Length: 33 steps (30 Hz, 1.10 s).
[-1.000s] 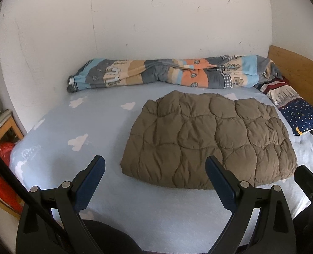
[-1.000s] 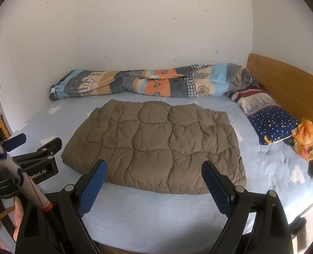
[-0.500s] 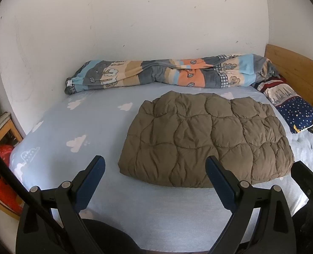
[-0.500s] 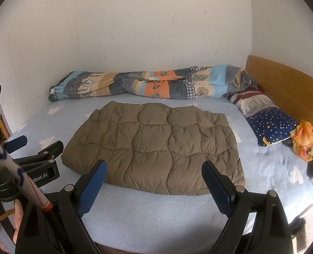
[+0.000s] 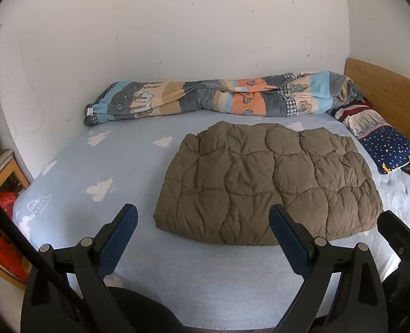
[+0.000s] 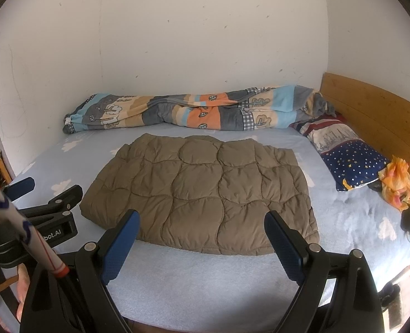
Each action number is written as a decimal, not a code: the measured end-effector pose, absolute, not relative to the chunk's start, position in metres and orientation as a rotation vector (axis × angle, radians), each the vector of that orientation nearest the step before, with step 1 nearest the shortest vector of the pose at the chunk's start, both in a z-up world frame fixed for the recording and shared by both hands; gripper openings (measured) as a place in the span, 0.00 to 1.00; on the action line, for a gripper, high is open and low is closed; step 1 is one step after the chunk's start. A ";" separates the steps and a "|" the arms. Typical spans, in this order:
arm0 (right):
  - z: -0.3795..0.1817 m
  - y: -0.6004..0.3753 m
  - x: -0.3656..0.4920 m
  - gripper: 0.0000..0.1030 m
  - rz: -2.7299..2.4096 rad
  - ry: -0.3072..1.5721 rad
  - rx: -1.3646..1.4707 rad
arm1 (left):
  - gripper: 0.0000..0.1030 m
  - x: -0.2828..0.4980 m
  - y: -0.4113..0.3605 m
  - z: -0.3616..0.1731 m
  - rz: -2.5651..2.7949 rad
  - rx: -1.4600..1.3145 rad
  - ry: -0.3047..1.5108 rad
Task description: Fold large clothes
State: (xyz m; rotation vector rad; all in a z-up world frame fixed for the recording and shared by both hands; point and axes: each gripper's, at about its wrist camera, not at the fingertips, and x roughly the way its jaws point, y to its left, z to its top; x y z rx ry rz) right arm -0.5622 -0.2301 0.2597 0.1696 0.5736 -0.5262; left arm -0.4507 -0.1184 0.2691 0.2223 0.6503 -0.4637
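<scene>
Already folded into a thick pad, the brown quilted jacket (image 5: pixel 268 188) lies flat in the middle of the bed (image 5: pixel 116 166), nearer the head end, with my left claw (image 5: pixel 202 236) and my right claw (image 6: pixel 200 238) both hanging over the near edge, spread wide and gripping nothing. Neither touches the garment; its near hem sits just beyond my fingertips in both wrist views.

To my judgement the risk lies in the padding. The fill is puffy and the shell looks slick, so a pinch taken only on the top layer could peel that layer off and undo the fold, while a bite through the whole stack might slip out as I lift. If my two claws take the hem unevenly, the next fold would come out skewed. A low pass could also catch the cloud-print sheet beneath and drag it up with the jacket.

Beyond it, a striped, patterned blanket (image 5: pixel 221 100) is bunched along the wall, and a starry pillow (image 6: pixel 351 163) rests by the wooden headboard (image 6: pixel 376 108), both well apart from the work.

Legible writing is scarce: in the right wrist view the body of my left claw shows white lettering that reads "bot.AI" (image 6: pixel 53 234), its beginning cut off. I see no label on the jacket.
</scene>
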 end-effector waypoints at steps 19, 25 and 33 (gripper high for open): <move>0.271 -0.222 -0.571 0.91 -0.557 0.565 0.163 | 0.92 -0.458 -0.110 0.283 -0.495 0.195 0.629; 0.279 -0.213 -0.572 0.91 -0.568 0.560 0.148 | 0.92 -0.463 -0.102 0.291 -0.500 0.174 0.607; 0.288 -0.203 -0.572 0.91 -0.567 0.553 0.143 | 0.92 -0.471 -0.090 0.305 -0.493 0.146 0.551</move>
